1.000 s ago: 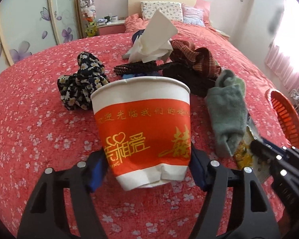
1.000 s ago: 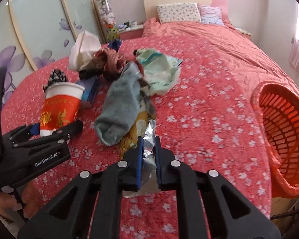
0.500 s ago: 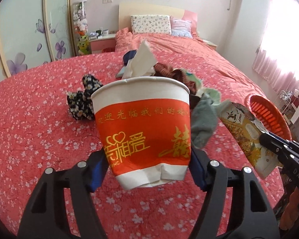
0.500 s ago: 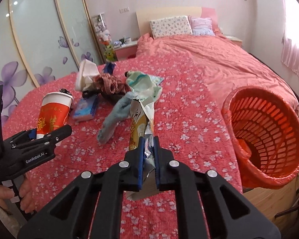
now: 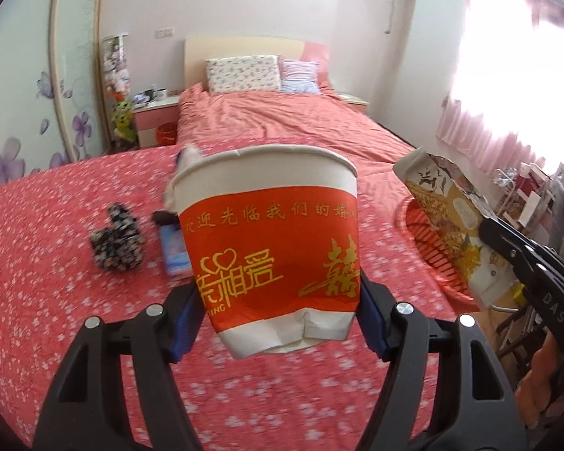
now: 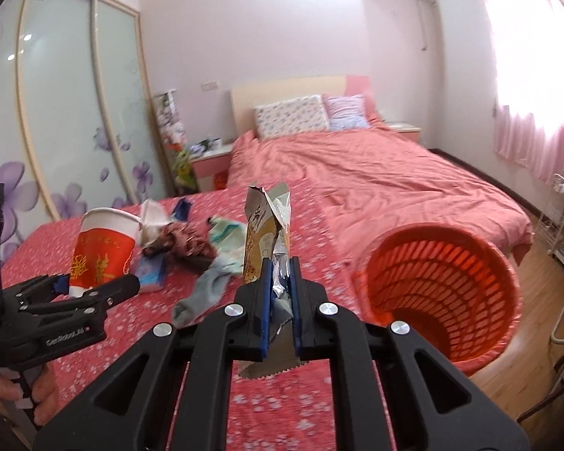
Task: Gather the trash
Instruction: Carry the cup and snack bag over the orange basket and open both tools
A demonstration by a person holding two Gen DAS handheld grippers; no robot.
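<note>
My left gripper (image 5: 278, 300) is shut on a red and white paper cup (image 5: 270, 240), held upright above the red flowered bedspread (image 5: 56, 300); the cup also shows in the right wrist view (image 6: 101, 251). My right gripper (image 6: 280, 300) is shut on a torn foil snack wrapper (image 6: 267, 236), held upright above the spread; the wrapper also shows in the left wrist view (image 5: 447, 225). The orange slatted trash basket (image 6: 440, 285) stands at the right of the spread, close to the wrapper.
Clothes lie on the spread: a grey sock (image 6: 203, 293), a pale green cloth (image 6: 225, 236), a brown plaid cloth (image 6: 184, 240), a flowered black cloth (image 5: 116, 244). A blue packet (image 5: 173, 255) and white tissue (image 6: 152, 218) lie there too. A bed (image 6: 357, 173) is behind.
Both grippers have risen and swung right toward the basket, carrying the cup and the wrapper. The clothes pile now lies lower and farther left in both views.
</note>
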